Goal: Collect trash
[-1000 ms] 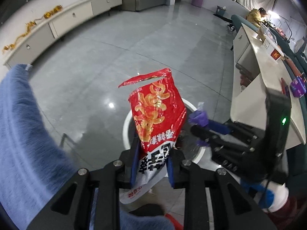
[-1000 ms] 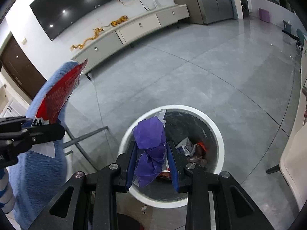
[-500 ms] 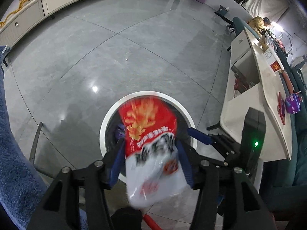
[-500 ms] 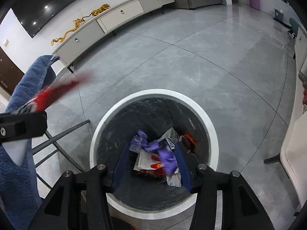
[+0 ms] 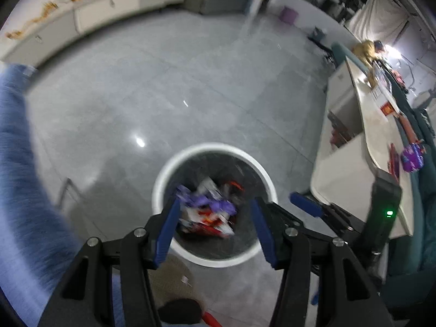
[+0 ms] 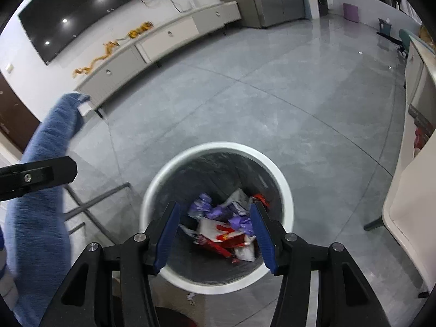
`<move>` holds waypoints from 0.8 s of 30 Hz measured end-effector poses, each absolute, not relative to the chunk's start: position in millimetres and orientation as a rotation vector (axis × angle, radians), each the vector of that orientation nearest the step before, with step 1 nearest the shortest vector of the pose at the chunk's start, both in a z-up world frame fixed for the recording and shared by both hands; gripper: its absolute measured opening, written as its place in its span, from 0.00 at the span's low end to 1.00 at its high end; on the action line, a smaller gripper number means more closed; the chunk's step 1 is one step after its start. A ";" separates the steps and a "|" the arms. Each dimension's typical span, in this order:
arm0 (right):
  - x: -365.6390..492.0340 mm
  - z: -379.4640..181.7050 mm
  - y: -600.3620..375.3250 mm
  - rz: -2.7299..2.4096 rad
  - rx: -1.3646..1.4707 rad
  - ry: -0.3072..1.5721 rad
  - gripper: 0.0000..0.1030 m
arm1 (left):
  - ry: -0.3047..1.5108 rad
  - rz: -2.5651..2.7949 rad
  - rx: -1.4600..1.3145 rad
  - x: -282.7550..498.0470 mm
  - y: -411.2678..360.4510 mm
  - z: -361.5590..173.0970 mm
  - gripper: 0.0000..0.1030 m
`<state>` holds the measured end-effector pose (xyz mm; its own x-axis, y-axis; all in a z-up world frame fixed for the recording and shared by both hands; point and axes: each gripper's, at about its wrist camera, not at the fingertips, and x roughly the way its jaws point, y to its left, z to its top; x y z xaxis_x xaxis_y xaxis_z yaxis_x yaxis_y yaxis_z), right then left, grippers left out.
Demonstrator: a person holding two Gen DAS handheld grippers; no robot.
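Note:
A round white trash bin (image 5: 163,174) with a dark liner stands on the grey floor below both grippers; it also shows in the right wrist view (image 6: 283,182). Inside lie the red and white snack bag (image 6: 218,231), also in the left wrist view (image 5: 207,220), and purple wrappers (image 6: 239,222). My left gripper (image 5: 215,223) is open and empty above the bin. My right gripper (image 6: 215,226) is open and empty above the bin; it shows at the right of the left wrist view (image 5: 305,204).
A blue towel (image 6: 43,190) hangs over a chair with metal legs (image 6: 95,199) left of the bin. A white table (image 5: 354,169) with a purple packet (image 5: 412,158) stands to the right. A long low cabinet (image 6: 163,41) lines the far wall.
My right gripper opened and dropped the purple wrapper into the bin. Then my left gripper opened and the red snack bag fell in.

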<state>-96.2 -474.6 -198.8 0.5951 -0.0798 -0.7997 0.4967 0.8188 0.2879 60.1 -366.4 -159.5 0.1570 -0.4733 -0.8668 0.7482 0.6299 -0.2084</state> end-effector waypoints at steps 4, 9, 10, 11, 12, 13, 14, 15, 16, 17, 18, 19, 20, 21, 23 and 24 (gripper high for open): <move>-90.3 -167.6 -452.2 -0.315 0.470 0.830 0.54 | 0.934 -0.822 0.278 46.9 -326.5 -120.2 0.51; -79.4 -125.4 -413.5 -0.248 0.410 0.744 0.60 | 0.789 -0.707 0.210 37.4 -262.2 -83.8 0.68; -76.4 -116.6 -401.7 -0.230 0.391 0.728 0.61 | 0.763 -0.682 0.203 34.0 -250.7 -78.7 0.70; -74.0 -112.1 -394.0 -0.218 0.378 0.719 0.64 | 0.732 -0.653 0.197 30.6 -235.5 -72.5 0.70; -71.0 -105.0 -381.9 -0.199 0.360 0.708 0.66 | 0.713 -0.633 0.197 28.1 -225.5 -68.9 0.71; -67.8 -98.0 -368.5 -0.178 0.341 0.696 0.67 | 0.695 -0.606 0.198 25.2 -214.4 -65.6 0.71; -64.7 -93.0 -358.2 -0.163 0.328 0.687 0.69 | 0.679 -0.579 0.199 23.2 -203.4 -61.7 0.71; -62.1 -88.0 -348.5 -0.149 0.314 0.679 0.72 | 0.663 -0.555 0.198 20.8 -191.3 -58.5 0.71; -59.2 -82.2 -336.8 -0.134 0.297 0.669 0.74 | 0.647 -0.527 0.194 18.0 -176.5 -55.7 0.71; -58.2 -79.9 -330.1 -0.125 0.285 0.663 0.77 | 0.638 -0.513 0.190 16.3 -168.2 -54.0 0.71; -55.3 -74.3 -318.1 -0.114 0.262 0.652 0.80 | 0.627 -0.490 0.185 13.3 -156.0 -51.8 0.71; -53.5 -70.7 -309.4 -0.109 0.247 0.644 0.82 | 0.618 -0.471 0.184 12.2 -147.2 -49.8 0.71; -52.7 -67.0 -301.7 -0.106 0.235 0.637 0.85 | 0.606 -0.453 0.180 9.5 -138.1 -47.8 0.71; -53.0 -62.9 -292.7 -0.104 0.223 0.626 0.88 | 0.593 -0.433 0.174 7.1 -127.9 -45.8 0.71; -52.9 -58.0 -281.6 -0.105 0.207 0.602 0.92 | 0.570 -0.394 0.164 3.1 -111.3 -42.9 0.71; -52.7 -55.9 -276.8 -0.110 0.202 0.594 0.93 | 0.563 -0.375 0.157 1.4 -102.9 -41.7 0.71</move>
<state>-52.7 -276.8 -55.9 0.8239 -0.0448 -0.5650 0.1607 0.9744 0.1569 1.4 -102.9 -41.7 0.7802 -0.3034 -0.5470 0.3880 0.9206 0.0429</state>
